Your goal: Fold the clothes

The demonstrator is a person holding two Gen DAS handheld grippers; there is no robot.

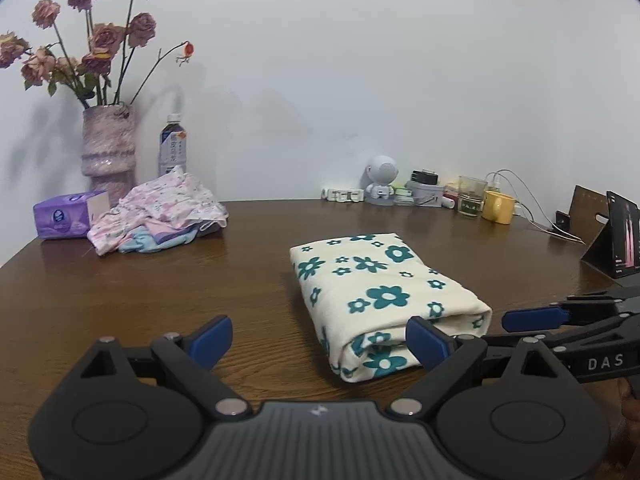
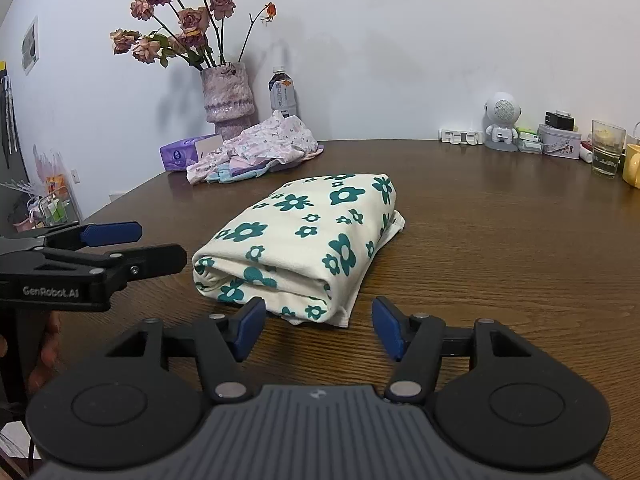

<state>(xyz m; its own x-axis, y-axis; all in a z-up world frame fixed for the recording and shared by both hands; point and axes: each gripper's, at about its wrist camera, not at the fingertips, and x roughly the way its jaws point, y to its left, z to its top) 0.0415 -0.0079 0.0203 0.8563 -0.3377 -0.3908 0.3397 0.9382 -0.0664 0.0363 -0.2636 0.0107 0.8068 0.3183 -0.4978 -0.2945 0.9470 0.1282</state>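
Cream floral folded cloth (image 2: 304, 236) just beyond both open tongs (image 2: 318, 330)

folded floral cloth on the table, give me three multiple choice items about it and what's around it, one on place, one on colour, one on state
1. Where does the heap of unfolded clothes lie?
A. at the foot of the vase, beside the purple tissue pack
B. on top of the folded floral cloth
C. next to the yellow mug

2. What colour are the flowers printed on the folded floral cloth?
A. red
B. teal
C. orange

3. In what state is the right gripper?
A. clamped on the cloth
C. holding the water bottle
B. its fingers apart with nothing between them

Answers:
1 A, the heap sits far left on the wooden table, against the vase and tissue pack.
2 B, teal blooms on cream fabric.
3 B, both blue fingers stand clear of the cloth's near edge.
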